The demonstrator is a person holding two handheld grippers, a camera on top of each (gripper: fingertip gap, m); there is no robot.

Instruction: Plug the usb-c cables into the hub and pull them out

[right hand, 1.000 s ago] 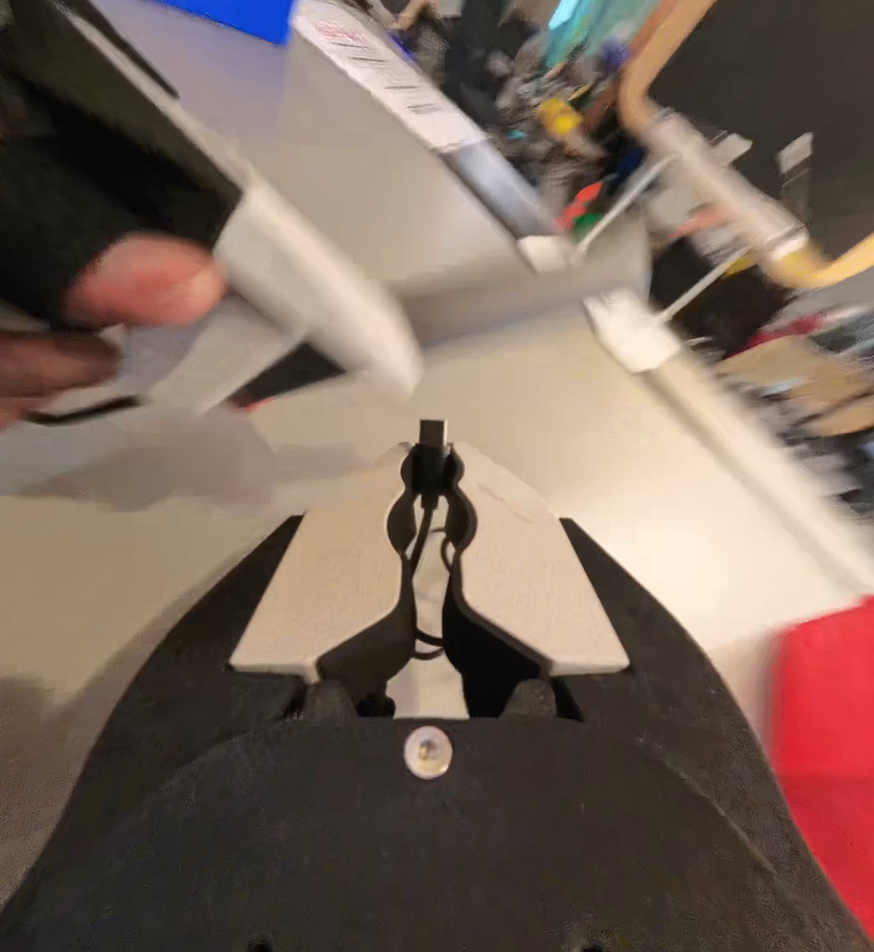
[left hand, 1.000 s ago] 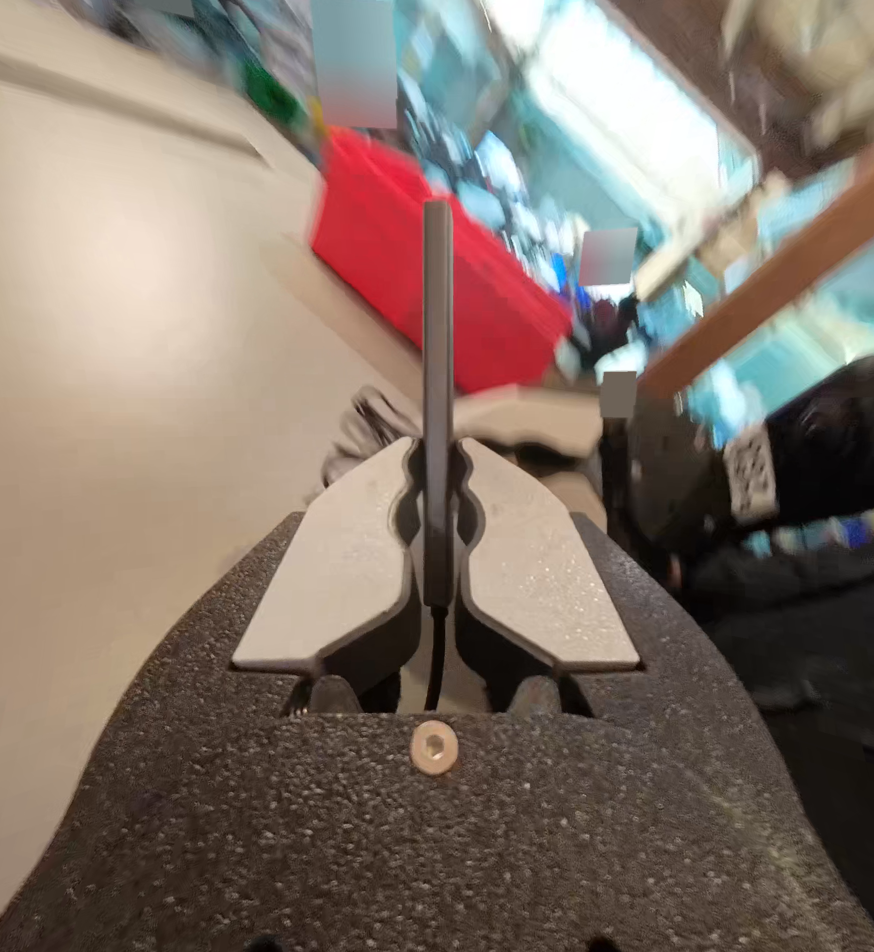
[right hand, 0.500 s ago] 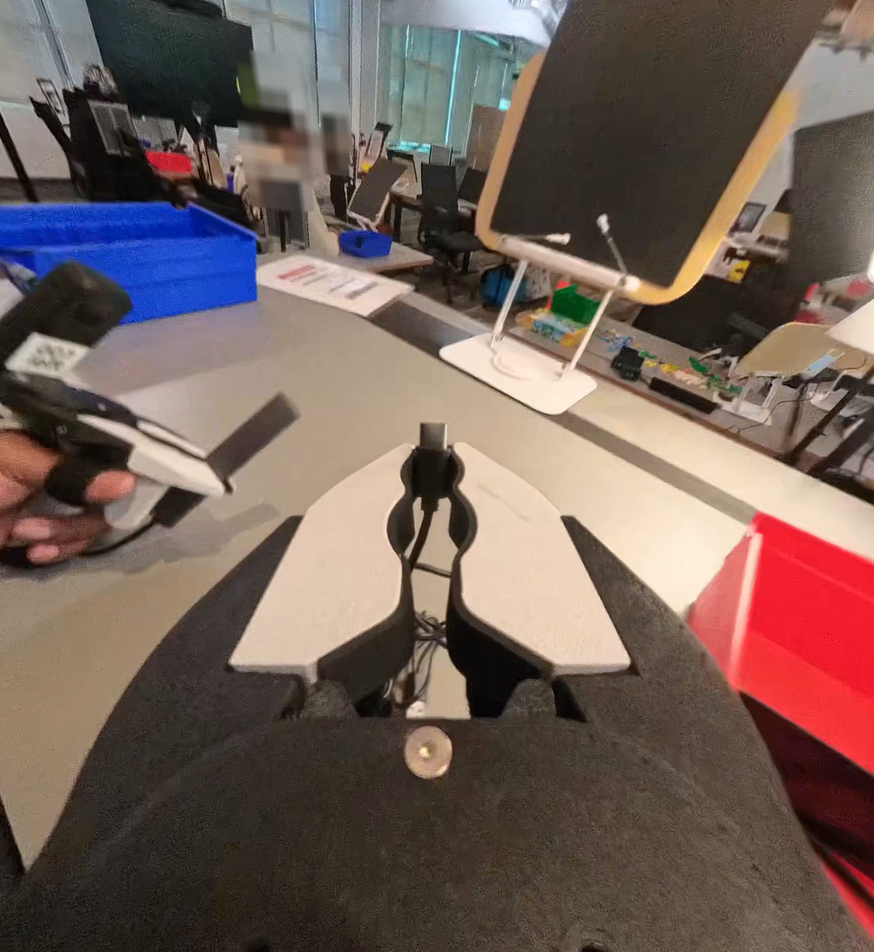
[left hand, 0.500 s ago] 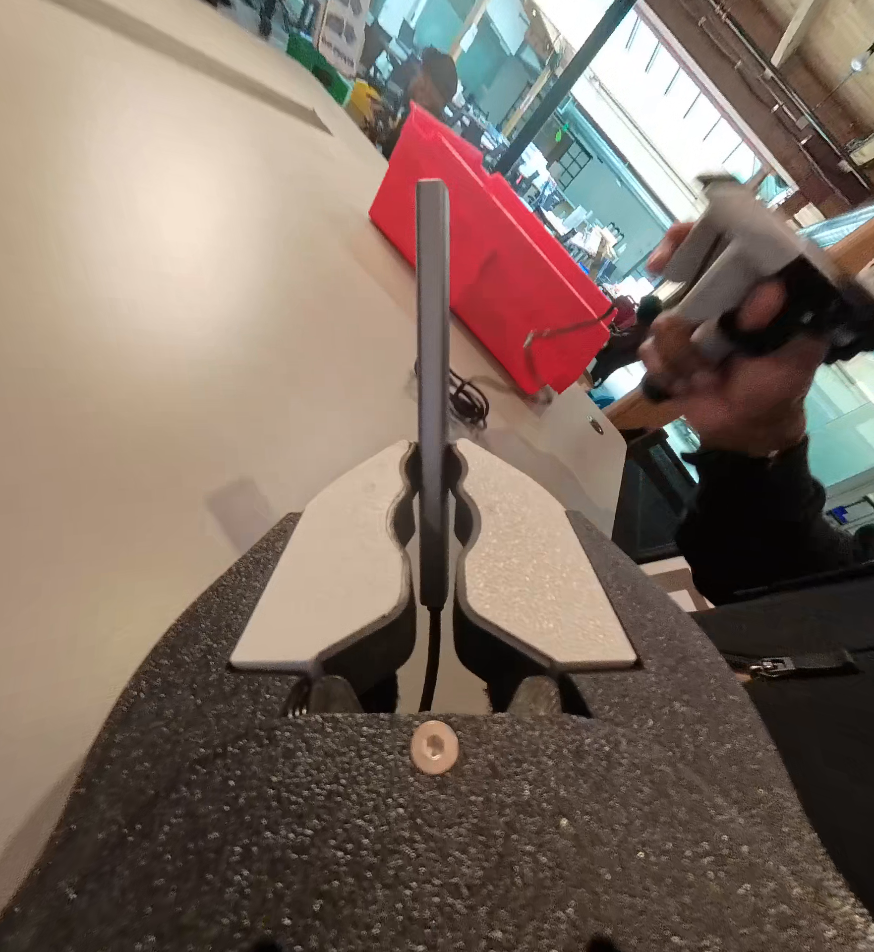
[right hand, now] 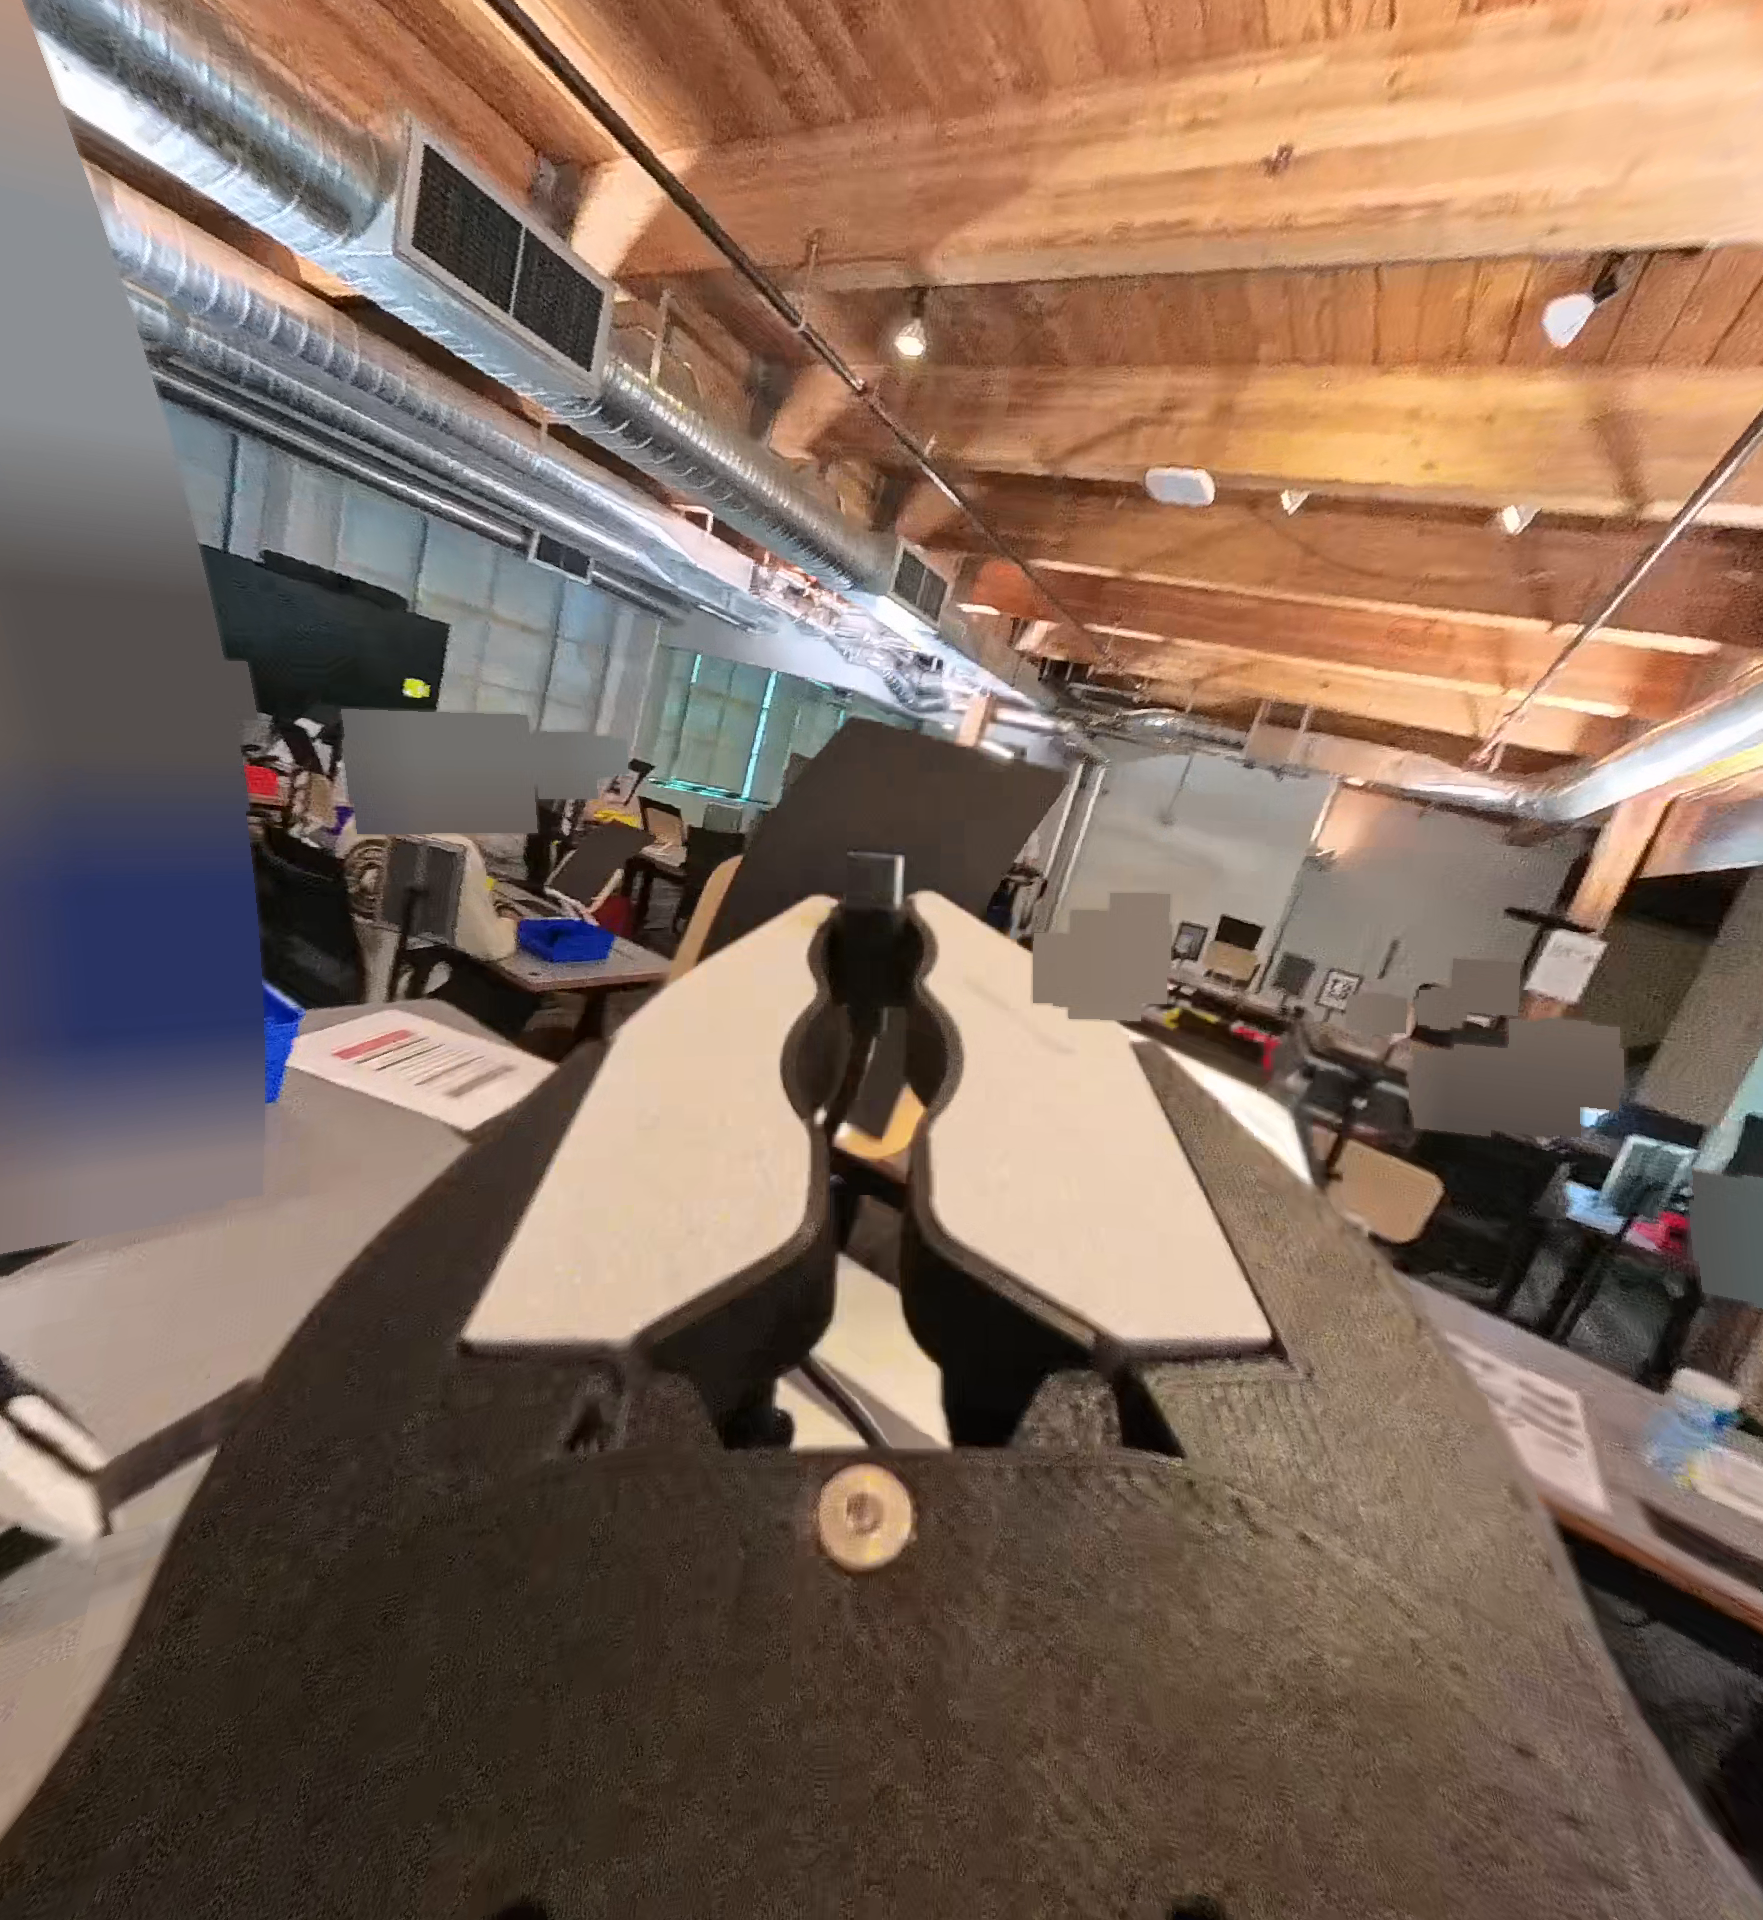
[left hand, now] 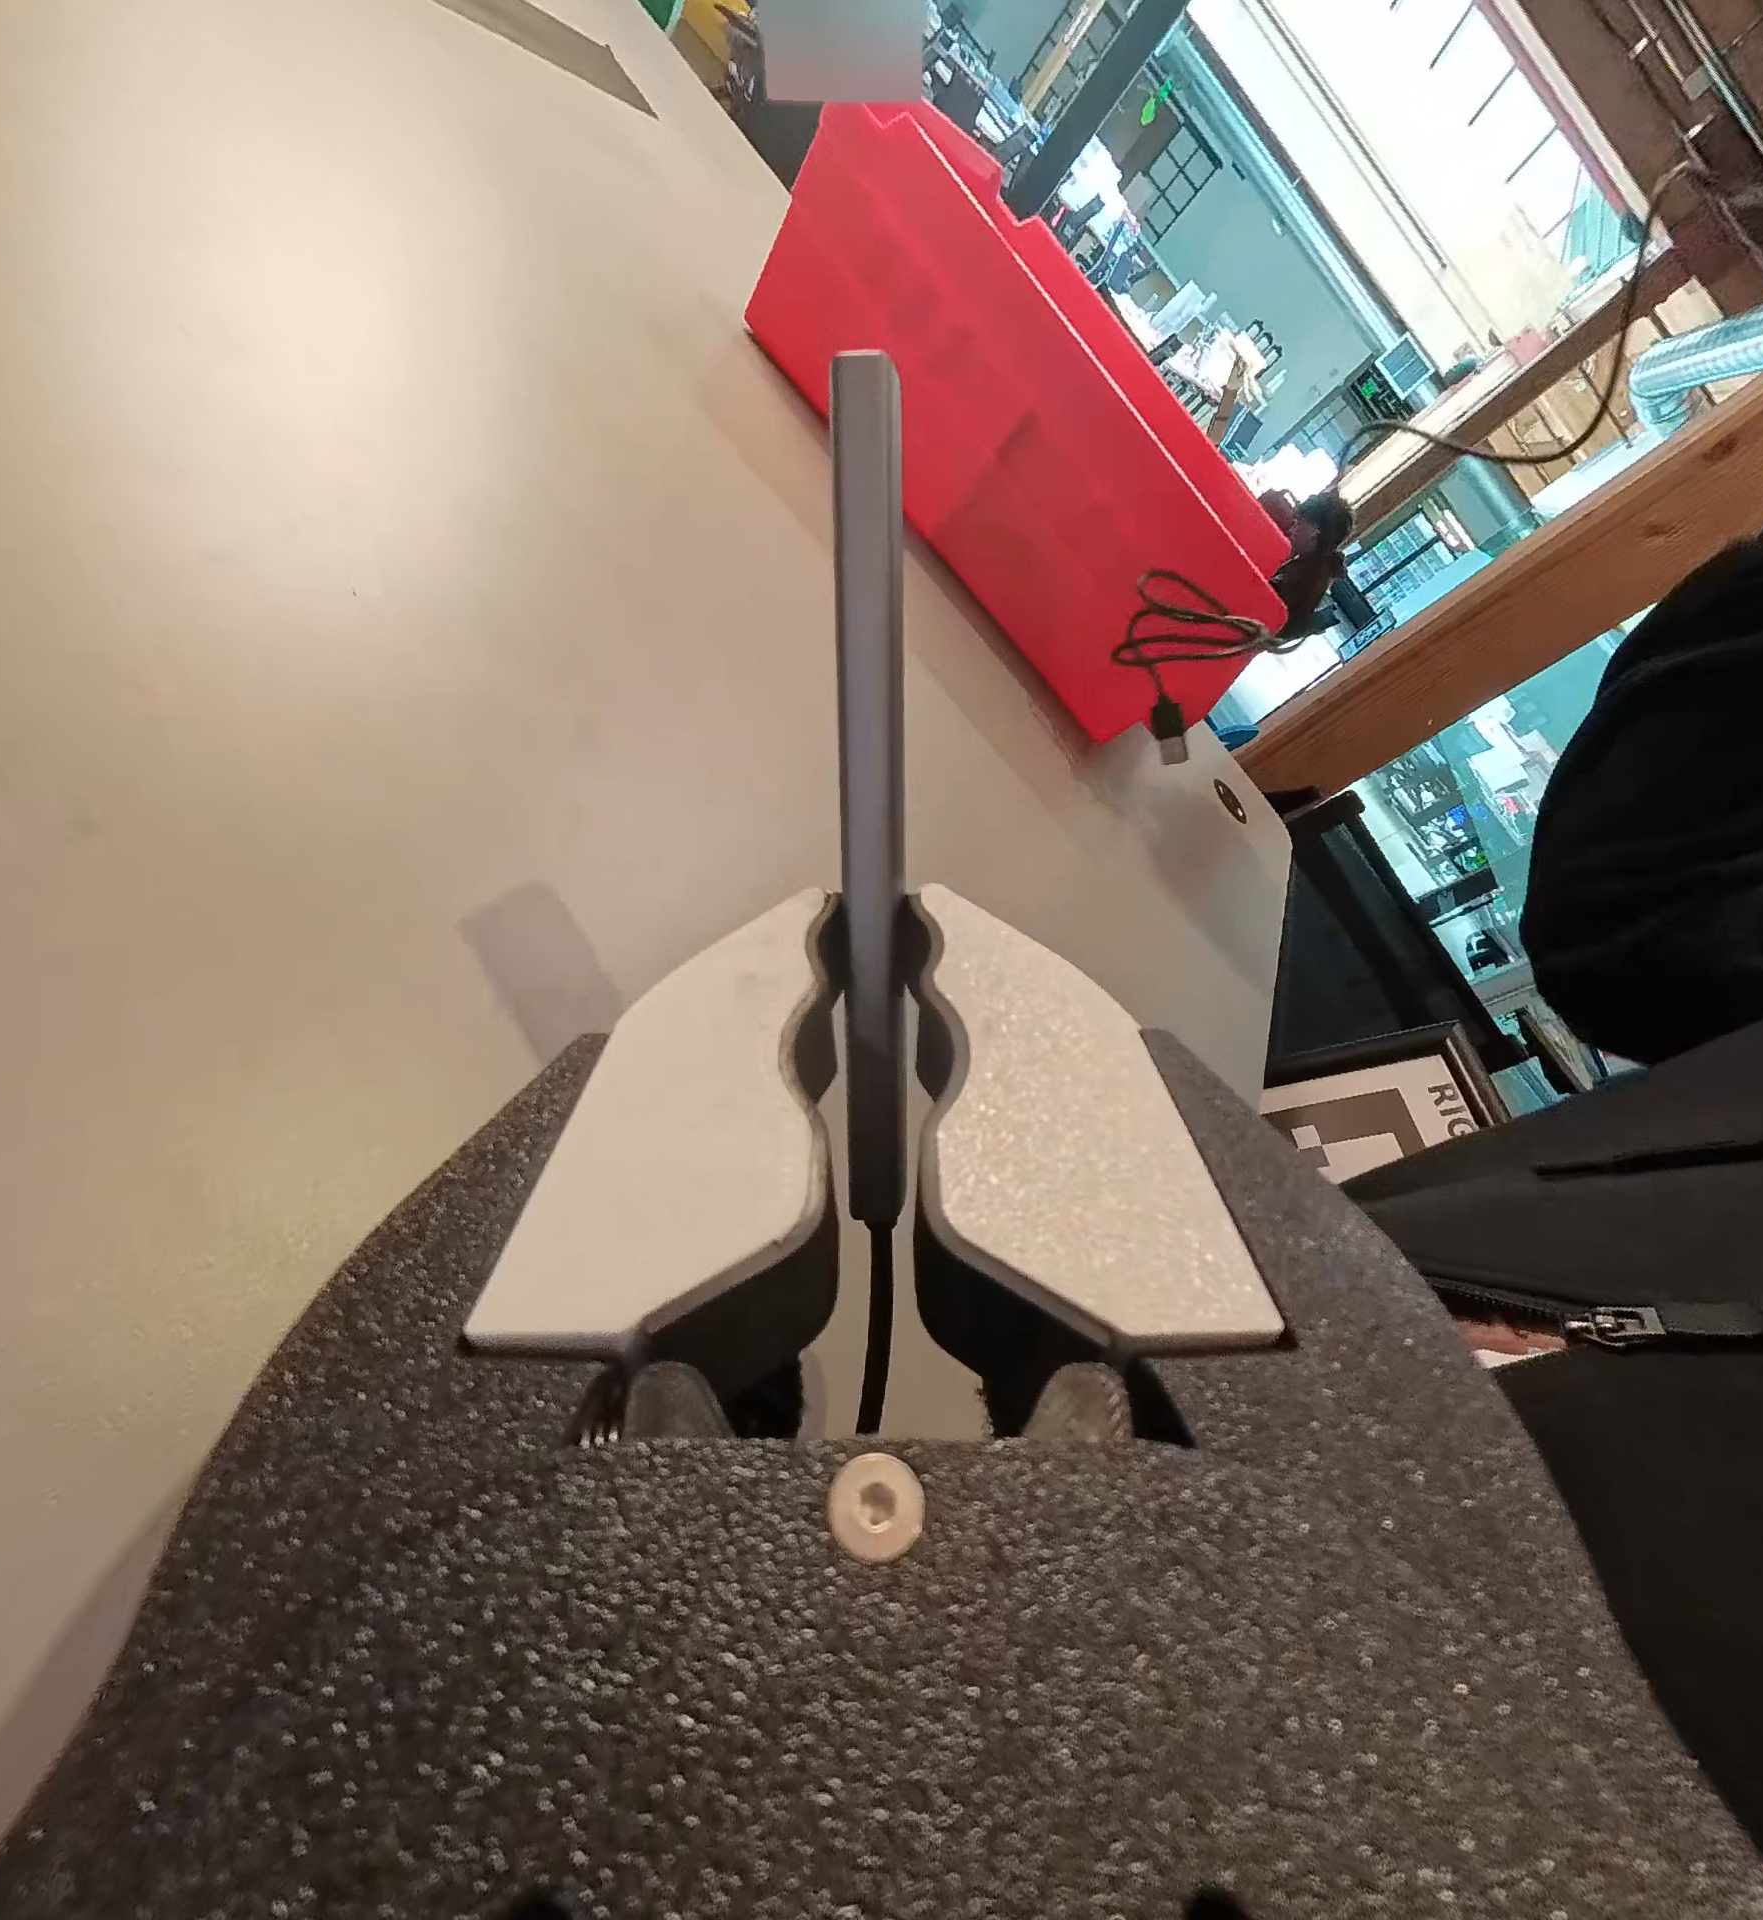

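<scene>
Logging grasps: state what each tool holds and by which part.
Left tool: shut on the grey hub, clamped at its cable end. Right tool: shut on the USB-C cable, by the plug housing.

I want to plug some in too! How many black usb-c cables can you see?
2. One loose, coiled black usb-c cable lies on the pale table beside the red plastic bin. Another black usb-c cable is pinched in the right gripper. More may be hidden.

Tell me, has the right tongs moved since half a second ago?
Yes. The right tongs, shut on the cable plug, have tilted upward: the wooden ceiling now fills the view, where the grey table did before.
</scene>
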